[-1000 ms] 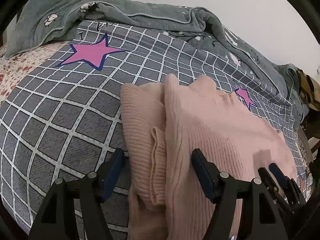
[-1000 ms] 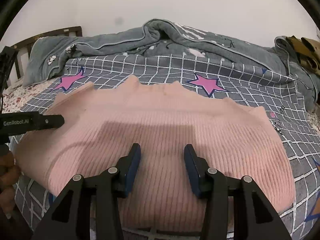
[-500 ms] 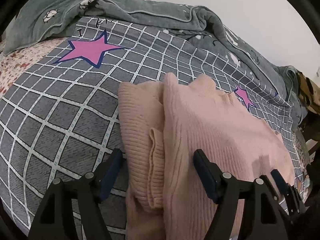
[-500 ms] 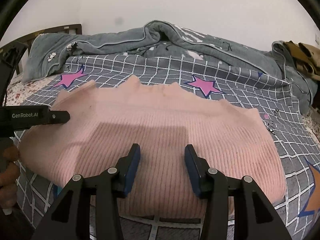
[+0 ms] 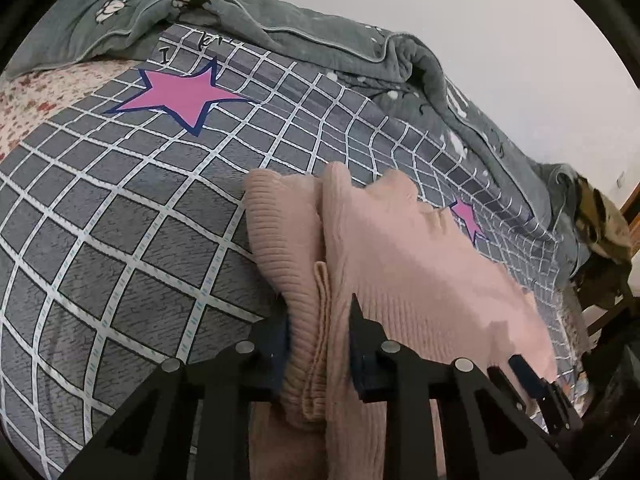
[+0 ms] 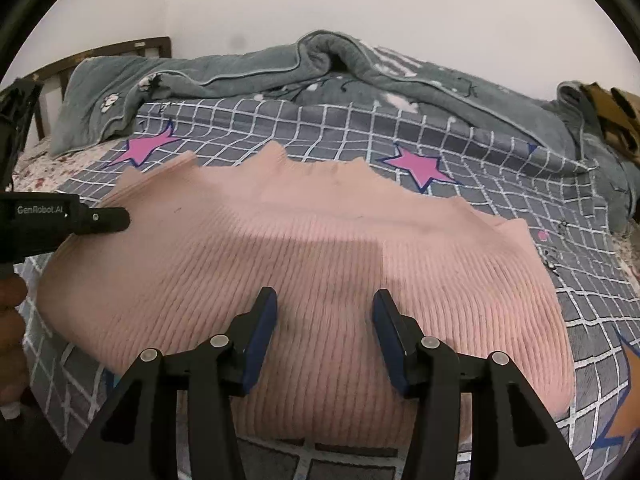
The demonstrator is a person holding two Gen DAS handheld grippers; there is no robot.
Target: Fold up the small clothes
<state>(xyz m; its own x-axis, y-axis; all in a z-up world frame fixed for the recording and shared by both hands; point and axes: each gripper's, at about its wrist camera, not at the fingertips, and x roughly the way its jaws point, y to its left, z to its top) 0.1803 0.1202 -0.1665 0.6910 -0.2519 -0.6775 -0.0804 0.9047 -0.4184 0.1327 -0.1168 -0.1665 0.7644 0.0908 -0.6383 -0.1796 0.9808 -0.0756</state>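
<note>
A pink ribbed knit sweater point(image 6: 320, 248) lies spread on the grey checked bedspread point(image 6: 500, 168), with one sleeve folded in along its left side point(image 5: 280, 248). My left gripper point(image 5: 320, 332) is shut on the sweater's left edge point(image 5: 316, 344), pinching the folded sleeve and body layers; it also shows in the right wrist view point(image 6: 96, 218). My right gripper point(image 6: 324, 320) is open and empty, hovering over the near middle of the sweater. It shows at the lower right of the left wrist view point(image 5: 532, 380).
A rumpled grey-green quilt point(image 6: 260, 68) lies along the back of the bed by the white wall. Pink stars point(image 5: 180, 94) mark the bedspread. A floral sheet point(image 5: 36, 92) shows at far left, a wooden headboard point(image 6: 100, 54) behind, tan cloth point(image 6: 612, 116) at far right.
My left gripper has closed from wide open onto the sweater's left edge. The right gripper has stayed open over the sweater, shifting only slightly.
</note>
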